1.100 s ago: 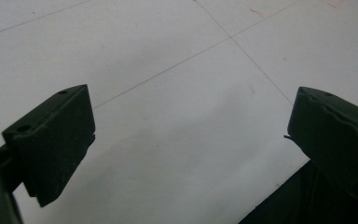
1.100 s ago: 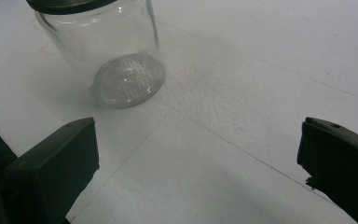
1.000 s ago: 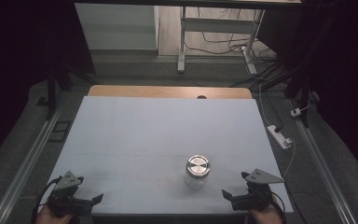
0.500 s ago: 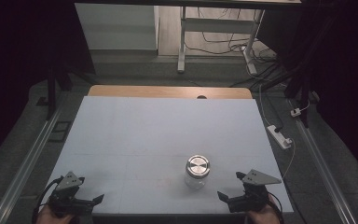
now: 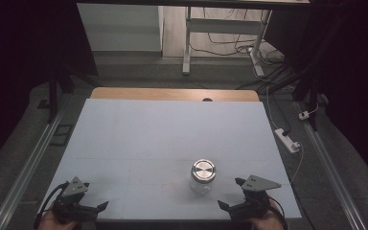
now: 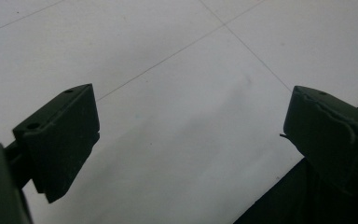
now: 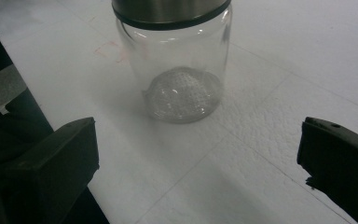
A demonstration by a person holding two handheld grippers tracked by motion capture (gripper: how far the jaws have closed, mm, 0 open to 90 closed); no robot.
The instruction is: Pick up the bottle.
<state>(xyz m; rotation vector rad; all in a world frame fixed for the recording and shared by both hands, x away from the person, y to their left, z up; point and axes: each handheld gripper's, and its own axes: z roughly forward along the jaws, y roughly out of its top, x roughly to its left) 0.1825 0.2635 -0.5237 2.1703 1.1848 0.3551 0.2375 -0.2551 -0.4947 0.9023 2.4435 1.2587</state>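
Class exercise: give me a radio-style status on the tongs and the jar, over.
Left tongs open, just been closing, nothing between. Right tongs open, facing glass jar, not touching. Jar upright, steel lid on. Path clear.

A clear glass jar [image 7: 177, 70] stands upright on the white tabletop [image 7: 279, 70], its metal lid [image 7: 170, 11] cut off at the top edge. The jar looks empty; its dimpled base shows through the glass. The right gripper [image 7: 196, 161] faces it, its two black fingers [image 7: 51, 163] spread wide with nothing between them, well short of the jar. Thin seams cross the tabletop.
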